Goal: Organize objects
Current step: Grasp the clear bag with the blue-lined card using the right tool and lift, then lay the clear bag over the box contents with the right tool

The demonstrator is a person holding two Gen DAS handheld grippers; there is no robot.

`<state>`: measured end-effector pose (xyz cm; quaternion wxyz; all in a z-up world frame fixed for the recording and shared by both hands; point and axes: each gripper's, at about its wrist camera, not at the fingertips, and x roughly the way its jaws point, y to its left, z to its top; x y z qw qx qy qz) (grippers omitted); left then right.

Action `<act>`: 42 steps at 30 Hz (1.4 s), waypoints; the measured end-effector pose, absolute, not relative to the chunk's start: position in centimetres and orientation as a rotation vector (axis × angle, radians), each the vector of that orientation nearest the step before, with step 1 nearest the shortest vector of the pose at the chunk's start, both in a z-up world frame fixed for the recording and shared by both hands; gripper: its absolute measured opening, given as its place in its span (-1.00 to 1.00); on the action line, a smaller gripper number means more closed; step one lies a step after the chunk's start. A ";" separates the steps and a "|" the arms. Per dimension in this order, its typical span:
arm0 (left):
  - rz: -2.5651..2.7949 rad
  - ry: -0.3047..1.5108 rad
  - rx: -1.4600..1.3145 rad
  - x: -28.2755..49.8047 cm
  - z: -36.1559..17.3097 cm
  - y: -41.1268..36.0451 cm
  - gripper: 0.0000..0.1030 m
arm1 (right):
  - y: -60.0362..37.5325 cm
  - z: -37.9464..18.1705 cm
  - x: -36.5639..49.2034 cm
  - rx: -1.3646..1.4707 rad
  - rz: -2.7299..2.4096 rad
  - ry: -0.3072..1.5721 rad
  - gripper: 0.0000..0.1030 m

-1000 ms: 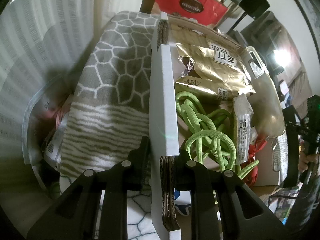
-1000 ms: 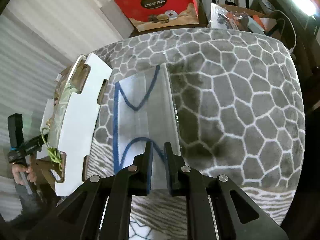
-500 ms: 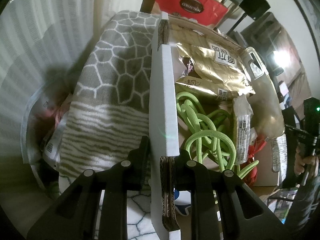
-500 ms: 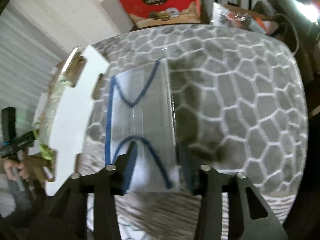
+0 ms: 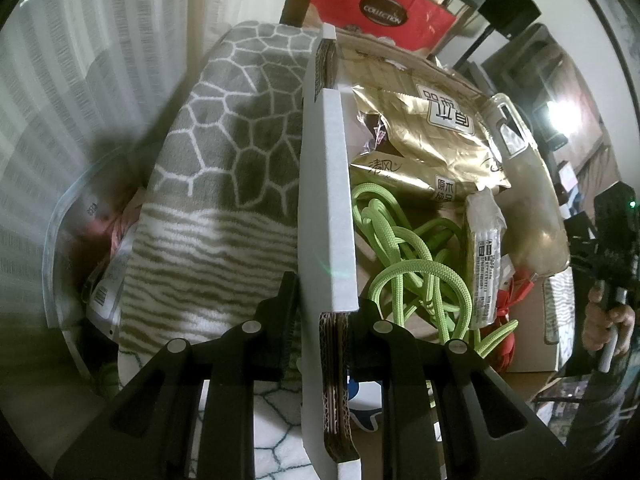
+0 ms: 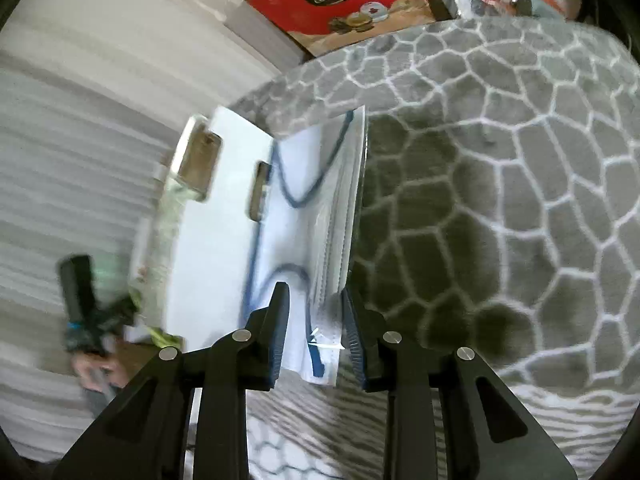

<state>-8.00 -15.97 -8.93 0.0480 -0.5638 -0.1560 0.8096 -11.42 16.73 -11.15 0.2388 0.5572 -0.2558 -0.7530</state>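
Observation:
My left gripper [image 5: 328, 300] is shut on the upright white cardboard wall [image 5: 326, 184] of a box. Inside the box lie gold packets [image 5: 424, 128] and a coil of green rope [image 5: 404, 272]. A grey honeycomb blanket [image 5: 224, 184] lies left of the wall. In the right wrist view a clear packet with a white mask and blue loops [image 6: 316, 208] rests tilted on the blanket [image 6: 500, 200], against the box wall [image 6: 216, 232]. My right gripper [image 6: 314, 312] has its jaws apart and closing; the packet's near end lies between them, with no pad visibly pressing on it.
A red box marked COLLECTION [image 6: 344, 0] stands behind the blanket. A clear plastic tub [image 5: 60, 240] with packets sits left of the blanket. A hand holding the other gripper [image 5: 612, 248] shows at the right edge. Clutter and dark stands fill the far right.
The right gripper let go of the mask packet, its jaws spreading, and it turned; the packet now leans closer to the white box wall. The left gripper and the wall it holds have not moved.

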 end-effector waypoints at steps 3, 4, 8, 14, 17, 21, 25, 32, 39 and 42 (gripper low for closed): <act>2.463 -0.481 -1.719 -8.0 -8.9 -16.0 -0.67 | 16.6 -10.6 -11.5 1.492 -2.053 -0.720 -0.45; 2.462 -0.483 -1.718 -8.0 -8.9 -16.0 -0.67 | 16.3 -10.4 -11.6 1.479 -2.047 -0.724 -0.45; 2.461 -0.486 -1.713 -7.9 -8.9 -16.1 -0.66 | 15.5 -10.6 -11.9 1.514 -2.071 -0.673 -0.41; 2.459 -0.485 -1.714 -7.9 -8.9 -16.1 -0.66 | 14.7 -11.3 -12.1 1.552 -2.114 -0.634 -0.75; 2.460 -0.483 -1.714 -7.8 -8.9 -16.1 -0.66 | 14.8 -10.4 -11.7 1.519 -2.150 -0.632 -0.80; 2.462 -0.480 -1.720 -7.9 -8.8 -15.9 -0.66 | 14.8 -8.3 -11.4 1.475 -2.213 -0.602 -0.83; 2.464 -0.465 -1.726 -7.9 -8.7 -15.5 -0.66 | 14.9 -5.8 -11.4 1.460 -2.288 -0.542 -0.83; 2.465 -0.457 -1.730 -7.9 -8.7 -15.3 -0.66 | 12.1 0.5 -10.3 1.351 -2.412 -0.314 -0.83; 2.463 -0.464 -1.730 -7.9 -8.7 -15.2 -0.66 | 6.1 3.1 -8.6 1.284 -2.223 -0.296 -0.83; 2.462 -0.472 -1.730 -7.8 -8.7 -15.2 -0.66 | 3.5 1.4 -8.5 1.326 -2.171 -0.274 -0.83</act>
